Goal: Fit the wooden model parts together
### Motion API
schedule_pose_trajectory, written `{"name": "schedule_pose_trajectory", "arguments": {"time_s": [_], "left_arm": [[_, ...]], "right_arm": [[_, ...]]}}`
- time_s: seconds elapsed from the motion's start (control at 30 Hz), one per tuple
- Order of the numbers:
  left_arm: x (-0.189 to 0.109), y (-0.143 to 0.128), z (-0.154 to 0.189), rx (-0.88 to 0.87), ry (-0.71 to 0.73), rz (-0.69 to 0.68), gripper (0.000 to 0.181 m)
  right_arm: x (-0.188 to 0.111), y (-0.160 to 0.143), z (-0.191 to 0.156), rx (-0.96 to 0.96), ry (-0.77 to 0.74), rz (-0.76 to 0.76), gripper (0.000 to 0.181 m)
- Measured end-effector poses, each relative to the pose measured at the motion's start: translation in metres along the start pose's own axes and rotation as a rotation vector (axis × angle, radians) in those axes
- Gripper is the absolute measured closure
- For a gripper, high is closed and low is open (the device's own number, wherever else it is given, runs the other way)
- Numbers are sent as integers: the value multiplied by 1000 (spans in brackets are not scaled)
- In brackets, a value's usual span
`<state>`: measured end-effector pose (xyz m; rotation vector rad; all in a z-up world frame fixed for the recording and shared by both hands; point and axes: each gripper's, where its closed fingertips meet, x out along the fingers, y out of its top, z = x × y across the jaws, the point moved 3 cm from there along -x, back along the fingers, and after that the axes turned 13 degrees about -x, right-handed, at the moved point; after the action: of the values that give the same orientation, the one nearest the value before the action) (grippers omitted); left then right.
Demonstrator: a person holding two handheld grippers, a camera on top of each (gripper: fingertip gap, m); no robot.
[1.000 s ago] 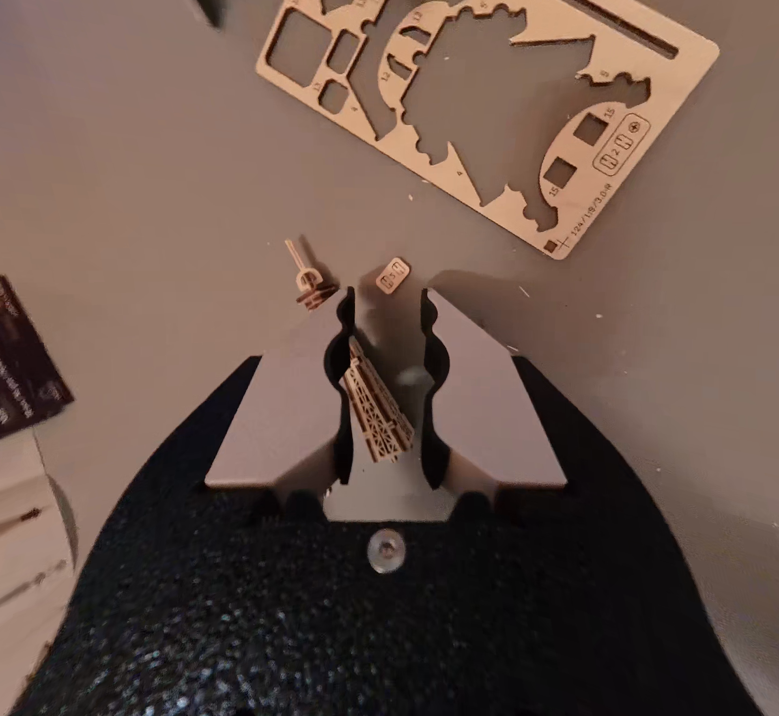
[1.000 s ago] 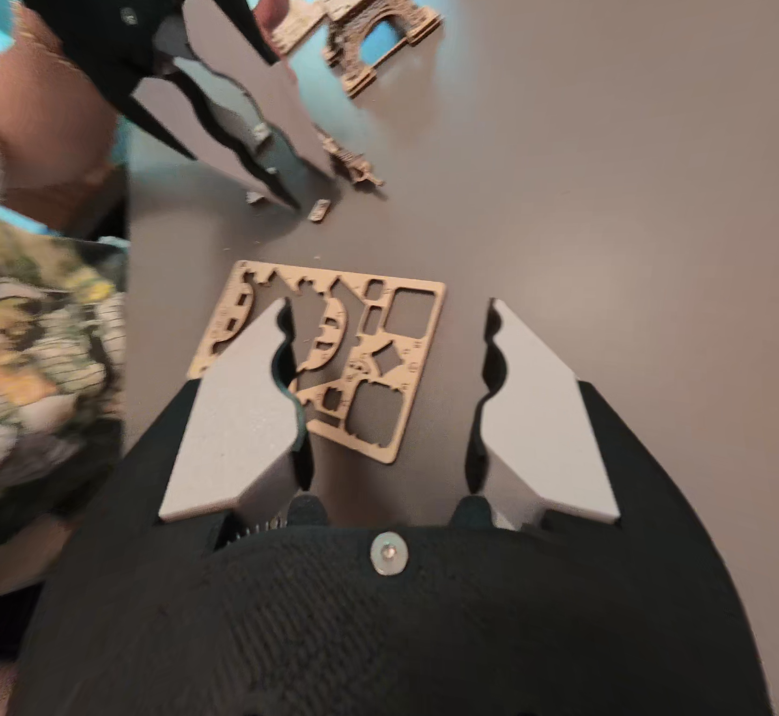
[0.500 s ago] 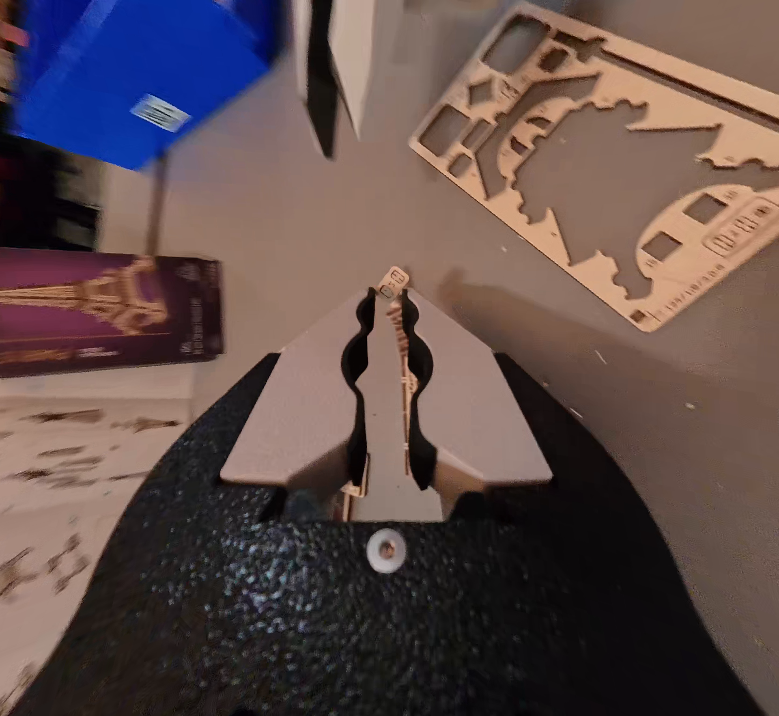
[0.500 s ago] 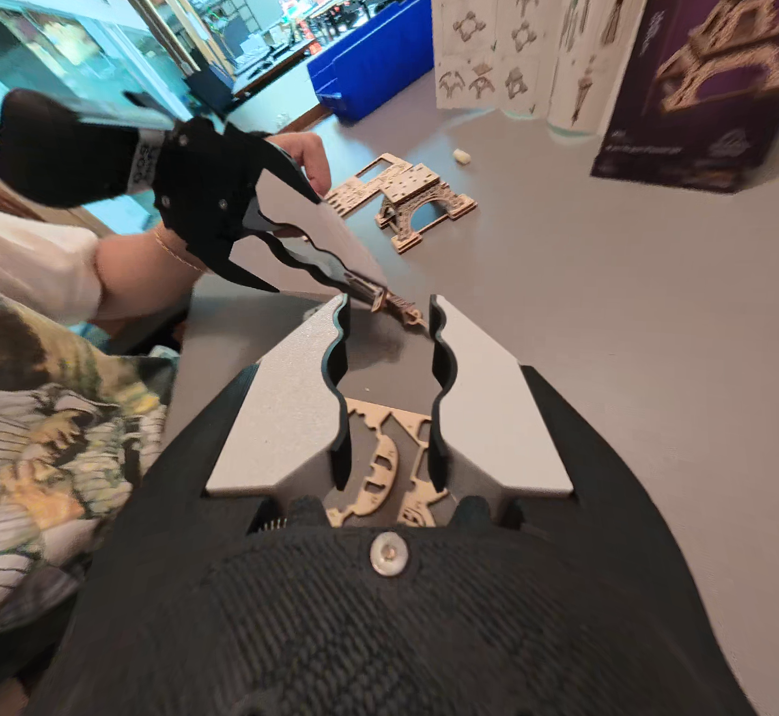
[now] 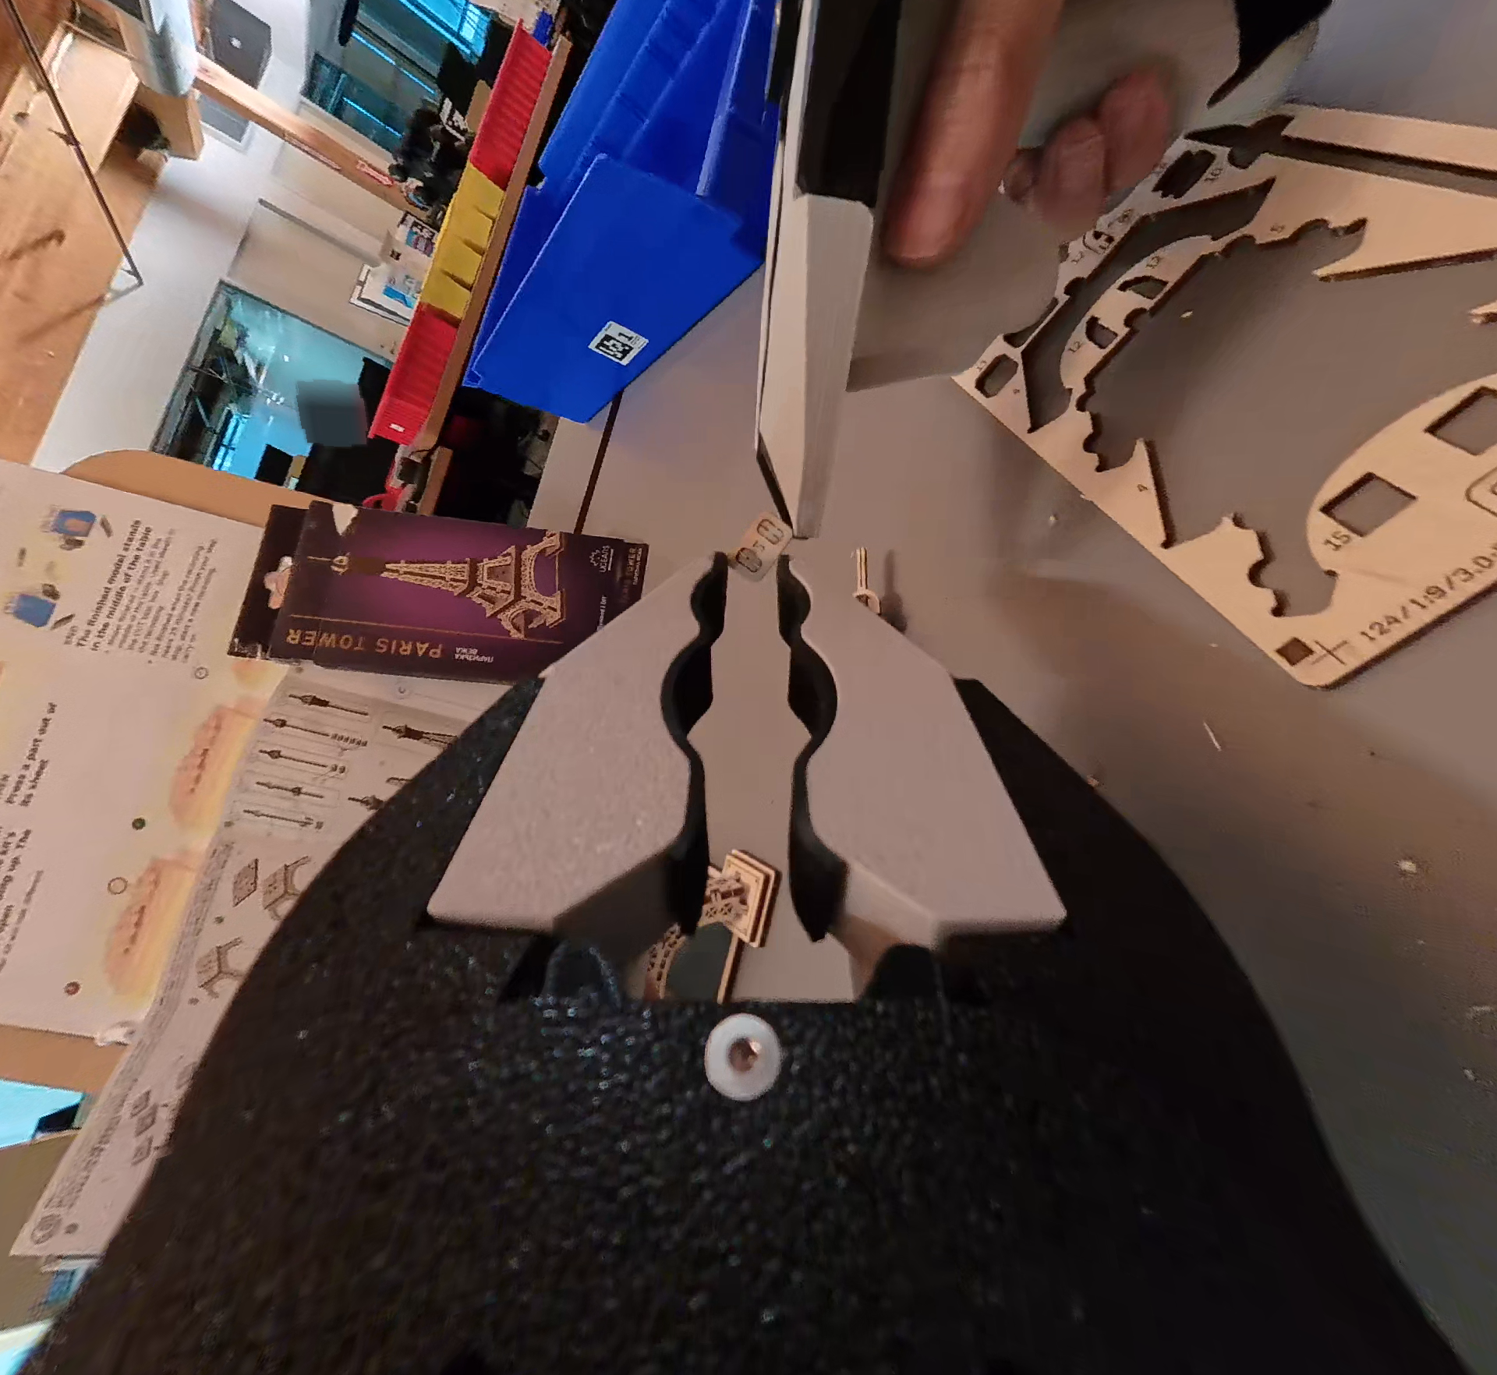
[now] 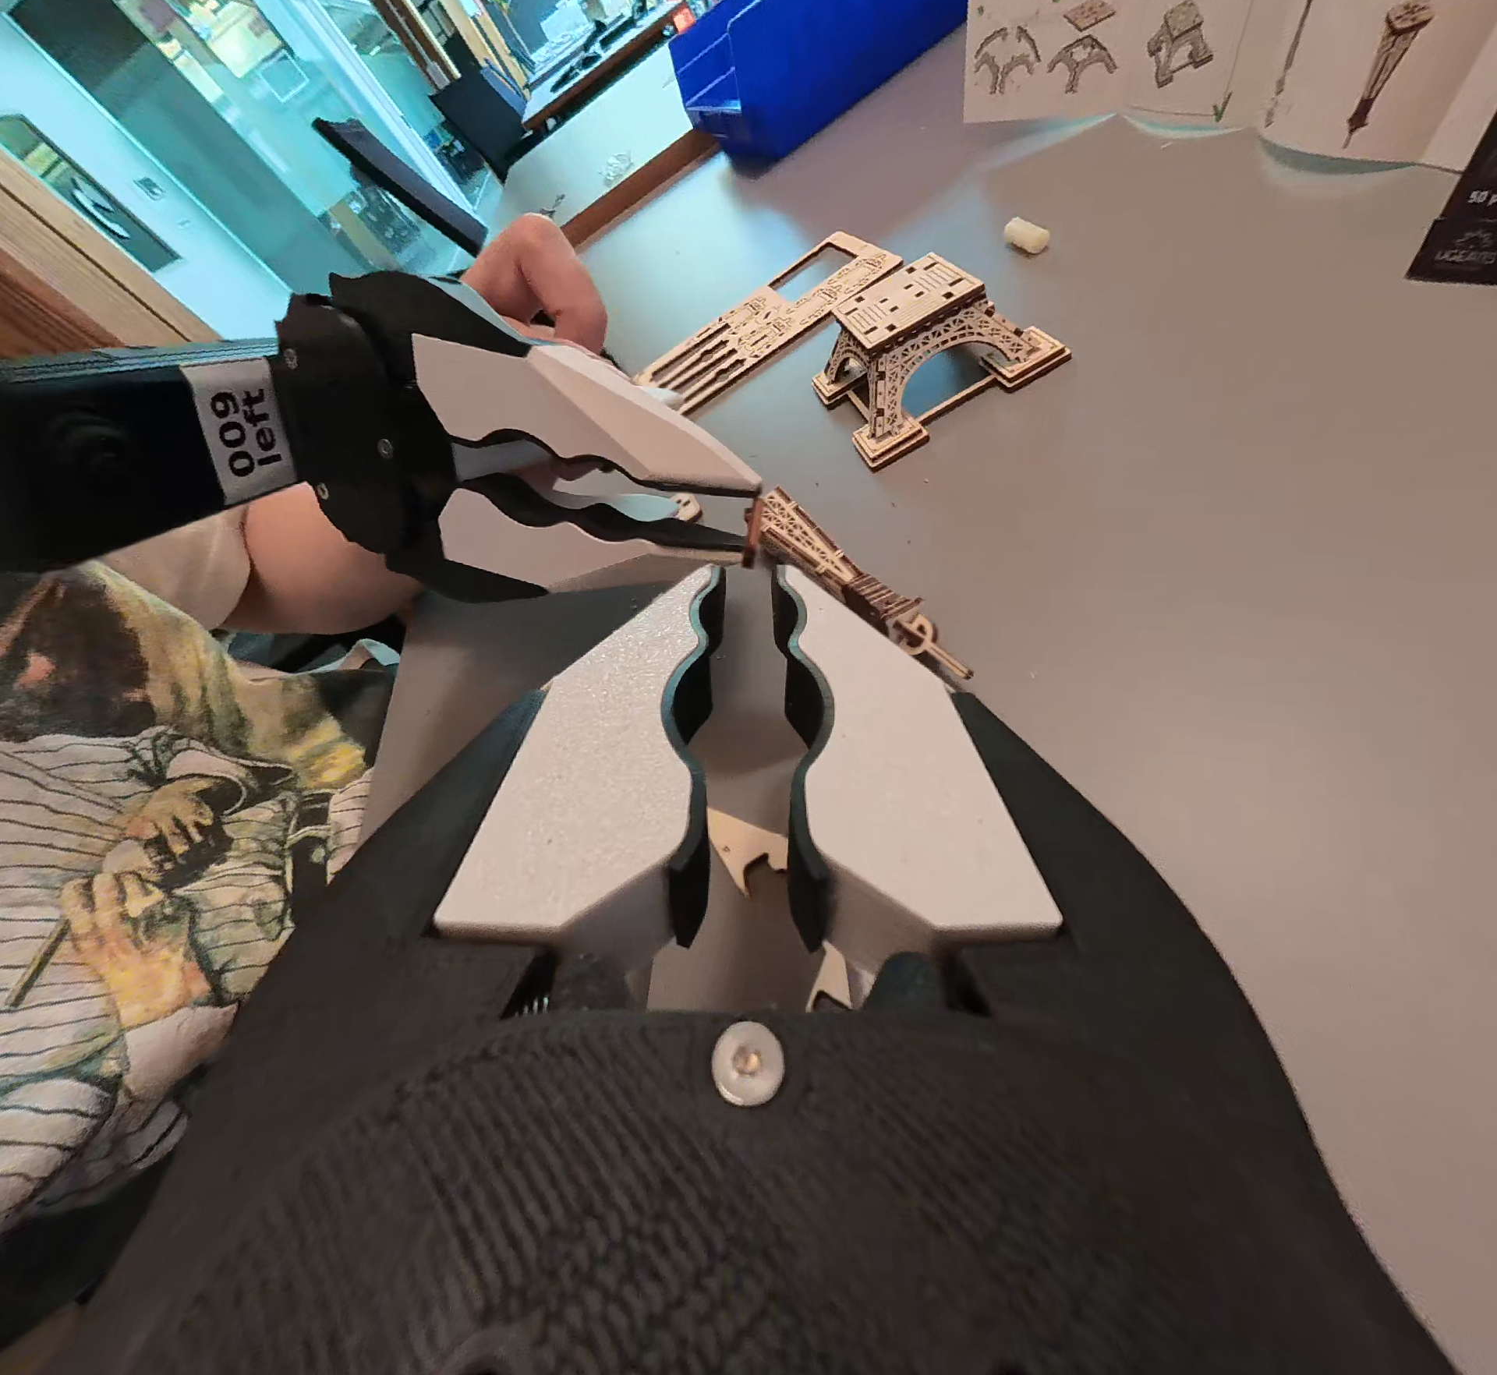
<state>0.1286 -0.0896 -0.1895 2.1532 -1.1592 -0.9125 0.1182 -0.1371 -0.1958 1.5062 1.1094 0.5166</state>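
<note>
Above grey table [image 6: 1215,607], left hand-held gripper [image 6: 749,526] pinches tower spire [image 6: 818,550]; right hand-held gripper [image 6: 745,583] nearly closed, empty.

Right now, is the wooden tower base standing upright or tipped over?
Upright: the tower base stands on its legs on the table, platform on top.

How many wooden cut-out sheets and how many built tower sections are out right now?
Cut-out sheets: 2, a slotted sheet behind the arched base and a large sheet.
Built tower sections: 2, the arched base standing alone and the spire section pinched in the left hand-held gripper.
Total: 4
</note>
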Motion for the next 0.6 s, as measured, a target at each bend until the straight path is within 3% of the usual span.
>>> {"name": "schedule_pose_trajectory", "arguments": {"time_s": [0.17, 0.33, 0.5, 0.6], "left_arm": [[-1, 0, -1, -39, -13, 12, 171], [-1, 2, 2, -104, -68, 27, 173], [-6, 6, -2, -527, -295, 52, 155], [-11, 3, -5, -628, -380, 61, 155]], "right_arm": [[-1, 7, 0, -7, 11, 60, 179], [-3, 4, 0, -61, 11, 22, 180], [-4, 0, -3, -164, 21, -13, 181], [-5, 6, -11, -263, 29, 21, 181]]}}
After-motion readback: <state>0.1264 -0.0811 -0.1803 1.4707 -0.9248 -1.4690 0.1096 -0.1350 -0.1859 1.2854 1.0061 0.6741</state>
